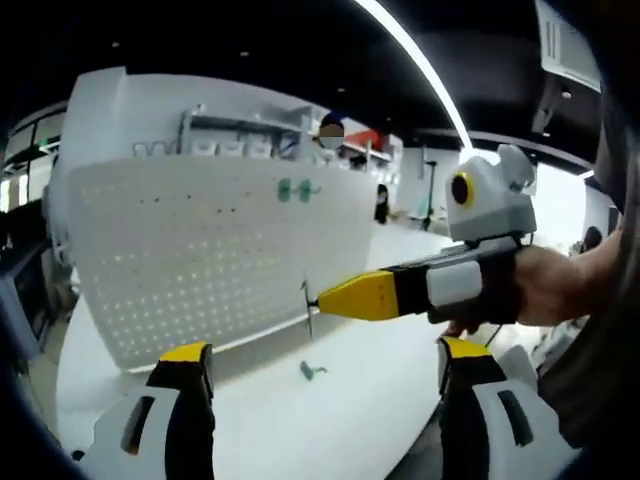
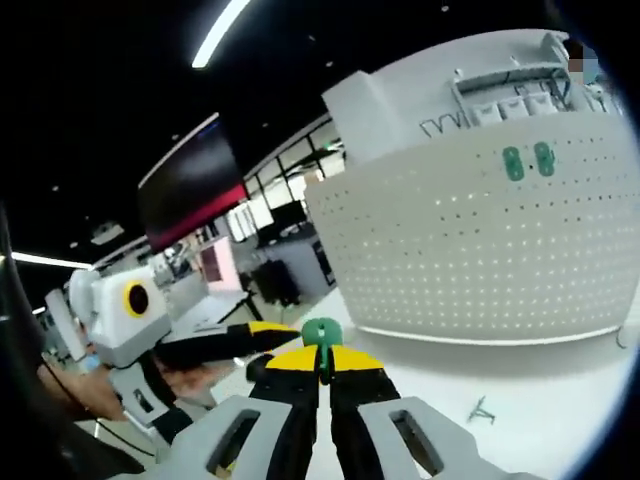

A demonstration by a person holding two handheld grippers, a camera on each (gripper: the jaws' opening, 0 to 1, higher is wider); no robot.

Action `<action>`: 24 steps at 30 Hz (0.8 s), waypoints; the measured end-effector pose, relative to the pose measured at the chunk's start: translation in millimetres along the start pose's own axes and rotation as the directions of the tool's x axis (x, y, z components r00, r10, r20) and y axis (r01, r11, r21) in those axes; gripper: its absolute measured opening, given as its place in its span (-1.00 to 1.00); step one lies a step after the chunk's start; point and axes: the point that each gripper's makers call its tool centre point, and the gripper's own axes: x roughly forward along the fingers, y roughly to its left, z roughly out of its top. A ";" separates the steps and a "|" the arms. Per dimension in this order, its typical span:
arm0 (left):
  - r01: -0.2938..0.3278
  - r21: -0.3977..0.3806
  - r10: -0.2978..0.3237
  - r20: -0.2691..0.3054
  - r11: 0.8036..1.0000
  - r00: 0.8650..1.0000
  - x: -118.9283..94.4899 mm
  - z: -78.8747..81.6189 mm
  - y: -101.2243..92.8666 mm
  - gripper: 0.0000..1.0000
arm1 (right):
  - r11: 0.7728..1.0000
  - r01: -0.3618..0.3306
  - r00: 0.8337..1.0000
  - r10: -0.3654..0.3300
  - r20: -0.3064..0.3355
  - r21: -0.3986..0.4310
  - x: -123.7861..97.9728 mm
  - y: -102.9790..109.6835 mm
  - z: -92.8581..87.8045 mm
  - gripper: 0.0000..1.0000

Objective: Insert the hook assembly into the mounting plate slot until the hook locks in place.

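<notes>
your right tongs [image 2: 322, 362] are clamped on a small green plastic hook [image 2: 322, 335], ahead of them the white perforated pegboard [image 2: 480, 250]. left tongs [image 1: 325, 365] gape, nothing between.

We find no readable text, no brand or number on the white pegboard [image 1: 215, 255], its two green pieces [image 2: 528, 160] blank, ceiling panel [image 1: 570, 40] markings too blurred for us to read
</notes>
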 end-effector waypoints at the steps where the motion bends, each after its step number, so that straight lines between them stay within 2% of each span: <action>1: 0.002 -0.003 -0.002 0.004 1.000 1.000 0.1 1.1 -0.7 0.98 | 1.000 0.002 1.000 -0.002 0.000 -0.005 -0.2 -0.4 -0.1 -0.99; 14: 0.003 -0.030 -0.003 -0.007 1.000 1.000 3.1 1.4 -2.2 1.00 | 0.998 0.027 1.000 -0.027 0.005 -0.050 0.2 -7.2 1.5 -0.99; 17: -0.011 -0.036 0.011 -0.005 0.999 1.000 1.8 0.5 1.8 1.00 | 0.996 0.058 0.998 -0.057 0.011 -0.072 1.1 -15.6 2.3 -0.99; 21: -0.036 0.024 0.037 -0.028 0.999 0.999 1.2 -2.4 5.6 1.00 | 0.992 0.086 0.996 -0.085 0.014 -0.092 2.4 -26.6 2.6 -0.99; 24: -0.030 0.009 0.030 -0.017 1.000 0.999 1.4 -0.1 4.3 1.00 | 0.988 0.116 0.993 -0.113 0.034 -0.103 1.5 -37.8 10.3 -0.99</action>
